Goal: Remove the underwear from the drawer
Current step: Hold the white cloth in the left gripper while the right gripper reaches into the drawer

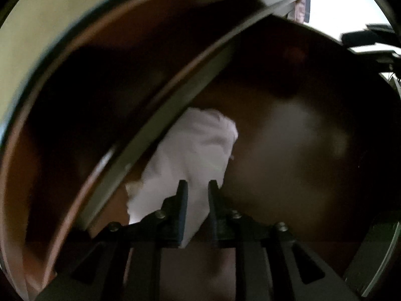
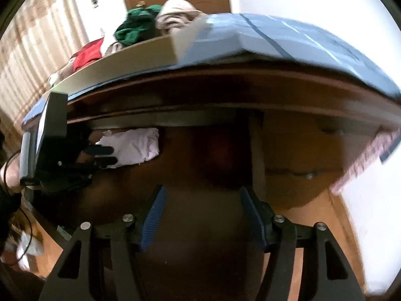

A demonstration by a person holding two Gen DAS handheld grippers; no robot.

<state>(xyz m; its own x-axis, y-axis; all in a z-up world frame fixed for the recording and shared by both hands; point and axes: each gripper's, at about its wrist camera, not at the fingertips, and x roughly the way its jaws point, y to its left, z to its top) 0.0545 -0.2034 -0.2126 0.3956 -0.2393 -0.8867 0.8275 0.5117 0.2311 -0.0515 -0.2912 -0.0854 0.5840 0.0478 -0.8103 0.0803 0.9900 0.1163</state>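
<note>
So the left gripper (image 1: 198,188) pinches the white underwear (image 1: 193,148), not yet out of the drawer (image 2: 225,175); the right gripper (image 2: 203,215) hangs open, empty; lifting it clear remains.

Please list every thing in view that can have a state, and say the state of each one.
left gripper: shut on the white underwear.
right gripper: open, nothing between its fingers.
white underwear: crumpled, pinched at one end, inside the drawer.
drawer: pulled open.
box of clothes: on top, full.
</note>
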